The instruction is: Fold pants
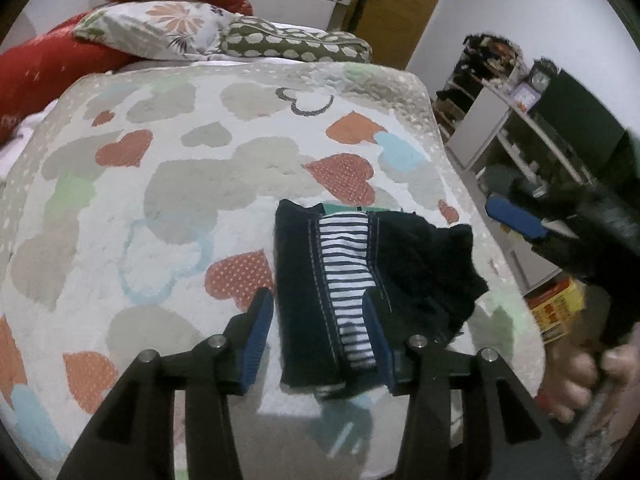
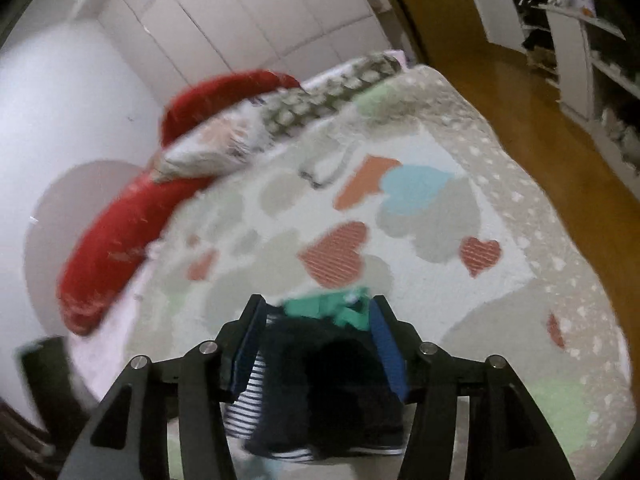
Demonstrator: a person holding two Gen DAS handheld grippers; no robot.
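The dark navy pants (image 1: 360, 280) with a blue-and-white striped side panel lie folded small on the heart-patterned blanket (image 1: 200, 184). A green waistband shows at their far end (image 2: 332, 308). My left gripper (image 1: 320, 320) is open just above the near end of the pants, one finger on each side of the striped panel. My right gripper (image 2: 316, 336) is open over the pants (image 2: 328, 384); this view is blurred. The right gripper also shows in the left wrist view (image 1: 520, 220), held off the bed's right edge.
A red cushion (image 1: 52, 64), a floral pillow (image 1: 160, 32) and a spotted pillow (image 1: 296, 44) lie at the bed's far end. Shelves (image 1: 520, 120) and a yellow box (image 1: 556, 308) stand right of the bed. A wooden floor (image 2: 560, 128) runs alongside.
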